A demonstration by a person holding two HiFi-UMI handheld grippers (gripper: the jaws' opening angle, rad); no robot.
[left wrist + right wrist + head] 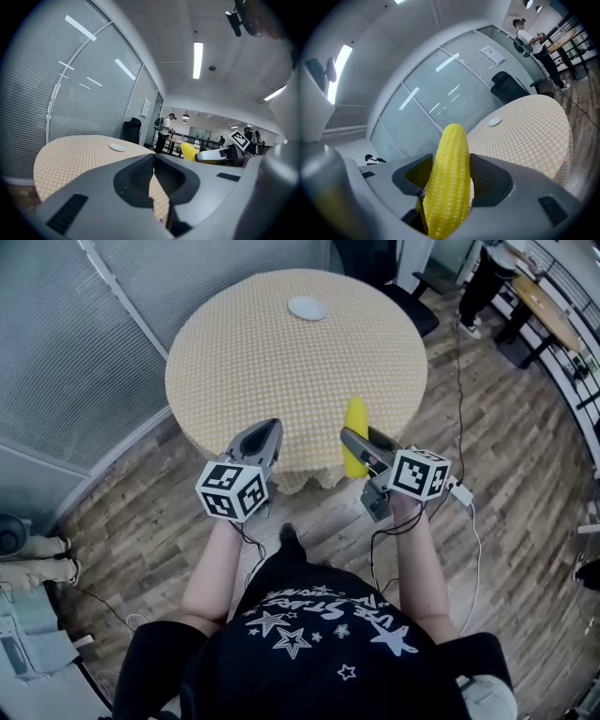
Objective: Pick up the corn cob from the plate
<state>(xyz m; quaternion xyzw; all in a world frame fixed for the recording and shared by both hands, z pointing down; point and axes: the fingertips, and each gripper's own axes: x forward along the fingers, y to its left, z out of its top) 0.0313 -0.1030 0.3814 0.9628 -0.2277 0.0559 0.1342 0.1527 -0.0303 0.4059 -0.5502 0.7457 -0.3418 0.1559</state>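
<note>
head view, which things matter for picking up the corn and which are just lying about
In the job: corn cob, right gripper shut on it, plate, table.
Just about: left gripper, shut and empty; chair; power strip on the floor.

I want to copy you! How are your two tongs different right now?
The left tongs are pressed together with nothing between them; the right tongs clamp the yellow corn cob. The right tongs' tips sit apart around it; the left's touch. Both are grey and carry a marker cube.
</note>
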